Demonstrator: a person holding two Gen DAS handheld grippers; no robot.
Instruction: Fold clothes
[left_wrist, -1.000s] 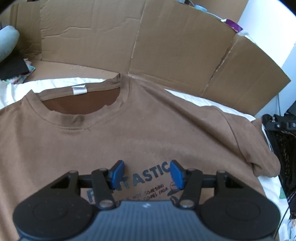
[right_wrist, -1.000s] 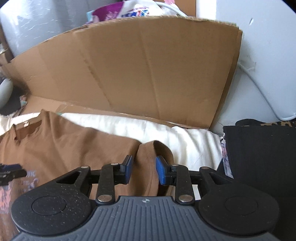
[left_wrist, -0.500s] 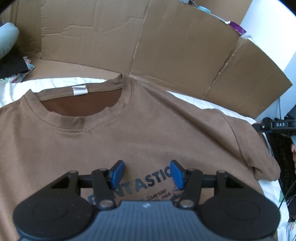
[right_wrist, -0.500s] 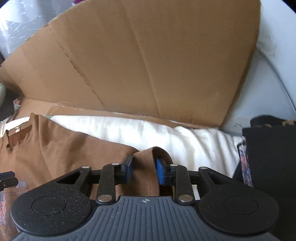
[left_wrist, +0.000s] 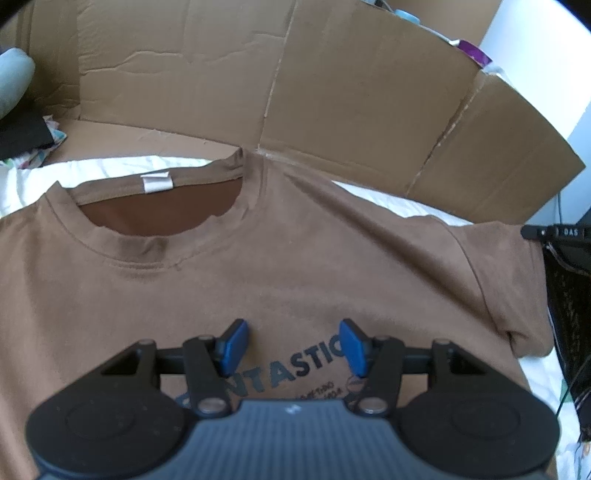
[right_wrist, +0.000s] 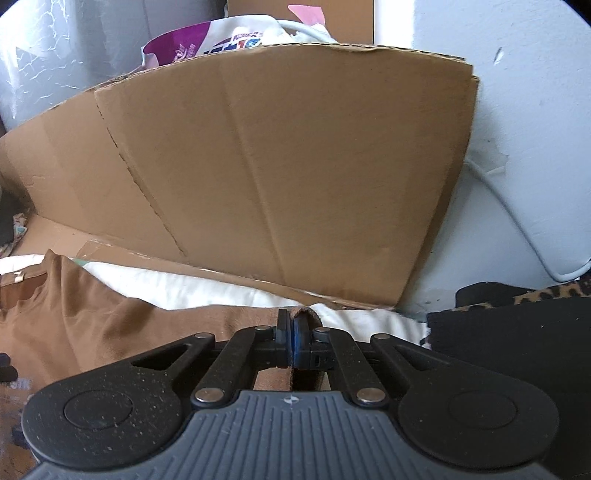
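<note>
On the white sheet (left_wrist: 110, 166) before the cardboard (left_wrist: 351, 110), your right gripper (right_wrist: 291, 341) pinches the shirt's (left_wrist: 295, 258) sleeve (right_wrist: 299, 314); the body lies leftward, under your spread, empty left gripper (left_wrist: 291, 343).

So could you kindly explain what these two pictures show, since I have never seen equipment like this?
No robot here: a person holds one hand-held gripper in each hand, and each carries a fisheye camera looking along its two fingers. The left view shows the left hand-held gripper, open, above a brown T-shirt spread front-up on a white sheet, with cardboard standing behind. The right view shows the right hand-held gripper shut on the shirt's sleeve at the shirt's edge. A black item lies to the right.
</note>
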